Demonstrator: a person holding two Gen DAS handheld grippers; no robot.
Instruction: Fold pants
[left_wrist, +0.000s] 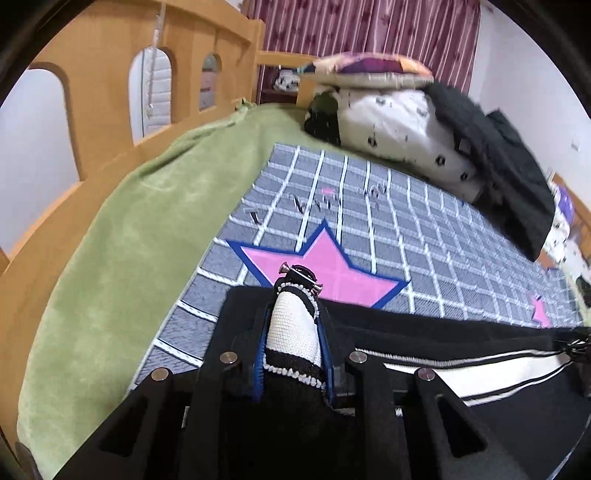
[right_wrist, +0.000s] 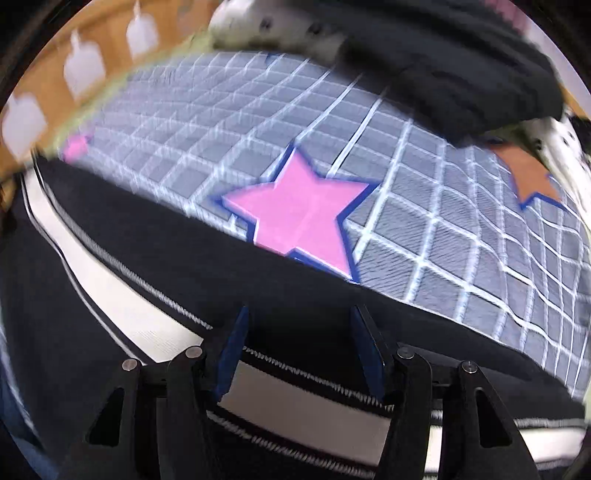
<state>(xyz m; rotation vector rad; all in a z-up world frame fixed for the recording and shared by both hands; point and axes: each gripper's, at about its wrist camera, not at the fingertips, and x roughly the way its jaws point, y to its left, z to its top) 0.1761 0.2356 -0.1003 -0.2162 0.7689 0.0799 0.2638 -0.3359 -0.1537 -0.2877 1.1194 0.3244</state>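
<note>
The pants (left_wrist: 461, 336) are black with a white side stripe and lie across the near part of a grey checked mat with pink stars (left_wrist: 369, 221). My left gripper (left_wrist: 295, 291) is shut on a pinched fold of the pants, the white stripe bunched between its blue pads. In the right wrist view the pants (right_wrist: 155, 240) spread across the lower frame, stripe running left to right. My right gripper (right_wrist: 299, 317) is open just above the black cloth, blue pads apart and empty. The right wrist view is motion-blurred.
A green blanket (left_wrist: 129, 221) covers the bed left of the mat, bounded by a wooden bed rail (left_wrist: 92, 92). A white patterned pillow (left_wrist: 388, 118) and a black garment (left_wrist: 509, 177) are piled at the far side. The mat (right_wrist: 443, 229) lies beyond the pants.
</note>
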